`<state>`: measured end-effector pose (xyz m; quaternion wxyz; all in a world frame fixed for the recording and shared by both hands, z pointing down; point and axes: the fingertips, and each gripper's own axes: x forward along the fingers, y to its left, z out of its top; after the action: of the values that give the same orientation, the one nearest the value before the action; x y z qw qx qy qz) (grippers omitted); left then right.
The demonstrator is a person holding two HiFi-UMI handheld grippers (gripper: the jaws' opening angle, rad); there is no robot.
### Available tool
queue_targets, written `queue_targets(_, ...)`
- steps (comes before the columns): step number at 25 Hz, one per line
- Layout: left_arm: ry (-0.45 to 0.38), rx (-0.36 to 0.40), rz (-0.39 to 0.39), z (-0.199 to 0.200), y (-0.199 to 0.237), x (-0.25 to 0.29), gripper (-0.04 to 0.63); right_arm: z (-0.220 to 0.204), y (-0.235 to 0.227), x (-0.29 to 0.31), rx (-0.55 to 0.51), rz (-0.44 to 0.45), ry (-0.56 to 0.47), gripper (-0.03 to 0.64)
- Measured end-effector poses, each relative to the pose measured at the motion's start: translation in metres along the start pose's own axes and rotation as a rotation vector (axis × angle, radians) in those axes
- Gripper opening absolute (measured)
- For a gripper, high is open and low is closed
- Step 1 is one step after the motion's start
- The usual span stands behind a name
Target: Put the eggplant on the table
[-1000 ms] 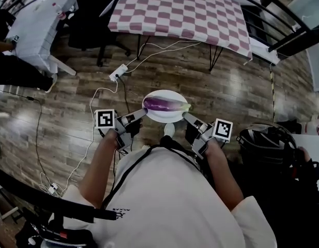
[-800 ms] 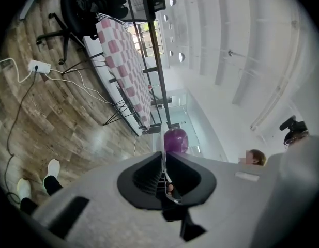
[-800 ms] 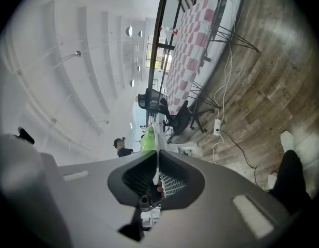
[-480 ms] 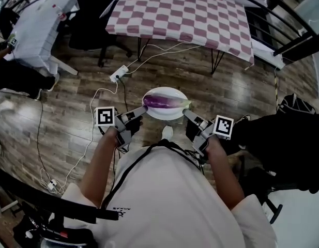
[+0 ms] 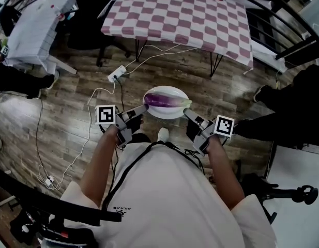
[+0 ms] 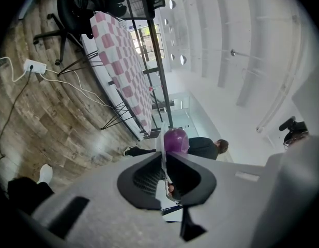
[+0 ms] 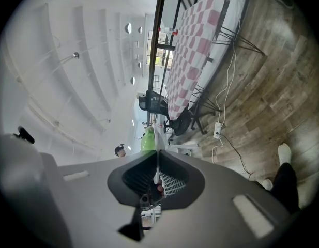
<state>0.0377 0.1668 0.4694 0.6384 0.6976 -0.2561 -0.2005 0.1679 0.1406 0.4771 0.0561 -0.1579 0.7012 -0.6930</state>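
Room: brown wood-plank floor (image 5: 66, 112); pink-and-white checkered cloth worktop (image 5: 180, 12) ahead.
Left tool (image 5: 143, 108): clamped on the left rim of the white oval plate (image 5: 167, 114).
Purple eggplant (image 5: 164, 101): lying on the plate, held over the floor, short of the worktop.
Right tool (image 5: 186, 113): clamped on the right rim.

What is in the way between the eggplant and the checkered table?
Nothing visible blocks it. The eggplant lies on a white plate held at its rim by the left tongs and right tongs. Up to the checkered table there is only wooden floor, with a white power strip and its cable lying flat.
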Motion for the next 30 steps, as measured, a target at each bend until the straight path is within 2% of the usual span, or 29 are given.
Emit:
queue_targets(10, 0.028, 0.020, -0.019, 0.005, -0.005, 0.040, 0.035, 0.031, -0.002, -0.019, 0.011, 0.008, -0.022, 0.023)
queue_targets(17, 0.051, 0.007, -0.010, 0.021, -0.001, 0.057, 0.035, 0.051, -0.007, -0.018, 0.025, -0.001, -0.048, 0.023)
queue_targets(21, 0.060, -0.006, -0.007, 0.041, 0.002, 0.063, 0.035, 0.066, -0.005, -0.005, 0.028, -0.008, -0.055, 0.023)
queue_targets(27, 0.065, -0.014, -0.009, 0.102, 0.011, 0.056, 0.035, 0.096, 0.002, 0.049, 0.029, -0.026, -0.054, 0.023)
queue_targets(30, 0.064, -0.021, -0.017, 0.109, 0.013, 0.058, 0.035, 0.101, -0.001, 0.054, 0.027, -0.028, -0.057, 0.023)
